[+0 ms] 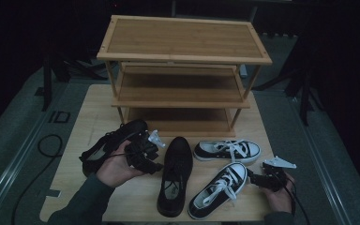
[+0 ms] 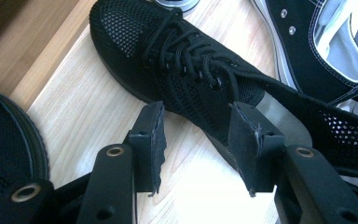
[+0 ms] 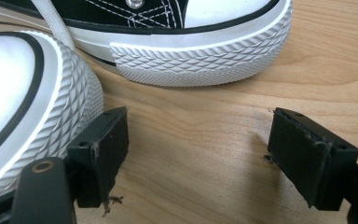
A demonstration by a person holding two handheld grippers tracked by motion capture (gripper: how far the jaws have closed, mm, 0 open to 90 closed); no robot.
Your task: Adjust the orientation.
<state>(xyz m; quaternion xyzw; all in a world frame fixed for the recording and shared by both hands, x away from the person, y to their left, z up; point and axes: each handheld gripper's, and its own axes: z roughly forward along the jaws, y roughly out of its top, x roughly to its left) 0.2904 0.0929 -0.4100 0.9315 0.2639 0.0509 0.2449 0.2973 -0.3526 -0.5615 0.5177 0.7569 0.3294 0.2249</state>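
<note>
Dim, murky high view; close views bright, sharp.

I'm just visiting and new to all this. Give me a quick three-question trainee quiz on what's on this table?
1. How many shoes lie on the table?
2. True or false: the rack shelves hold shoes.
3. Which hand-held gripper is nearest the mesh shoe: A left, B right?

Key: 1. Four: two black mesh, two black-and-white sneakers. 2. False, the shelves are bare. 3. A; its jaws stand open beside the shoe.
</note>
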